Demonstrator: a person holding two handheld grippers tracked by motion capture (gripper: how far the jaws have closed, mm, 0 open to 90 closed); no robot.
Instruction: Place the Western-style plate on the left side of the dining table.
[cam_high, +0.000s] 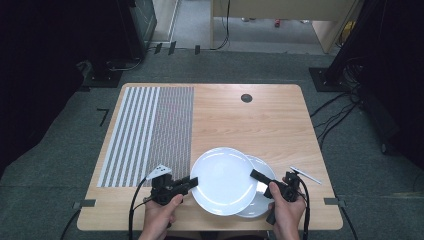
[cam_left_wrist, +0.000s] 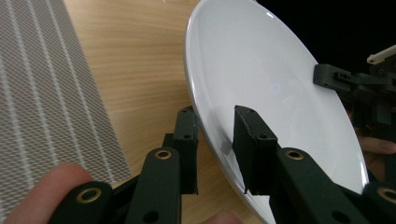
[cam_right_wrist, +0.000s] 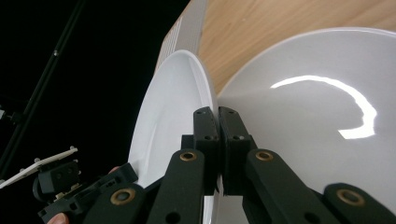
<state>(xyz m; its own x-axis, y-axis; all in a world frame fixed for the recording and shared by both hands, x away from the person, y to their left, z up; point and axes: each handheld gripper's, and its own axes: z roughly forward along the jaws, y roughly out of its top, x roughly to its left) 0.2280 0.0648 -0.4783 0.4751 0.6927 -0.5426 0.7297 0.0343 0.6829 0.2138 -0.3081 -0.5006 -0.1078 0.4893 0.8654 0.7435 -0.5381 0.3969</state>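
Note:
Two white plates are near the table's front edge in the high view. The upper plate (cam_high: 222, 180) is gripped at both sides. My left gripper (cam_high: 192, 182) is shut on its left rim; in the left gripper view the jaws (cam_left_wrist: 217, 114) straddle that rim, one under and one on top of the plate (cam_left_wrist: 261, 70). My right gripper (cam_high: 255, 175) is shut on the right rim, and its jaws (cam_right_wrist: 217, 112) pinch the thin edge of the tilted plate (cam_right_wrist: 168, 116). The lower plate (cam_high: 261, 202) lies on the wood beneath, partly covered, and appears on the right in the right gripper view (cam_right_wrist: 303, 130).
A grey striped placemat (cam_high: 145, 130) covers the table's left half. A thin white stick (cam_high: 306, 175) lies near the right edge. A dark round cable hole (cam_high: 246, 97) sits at the back of the wooden table (cam_high: 250, 125). Cables run across the floor on the right.

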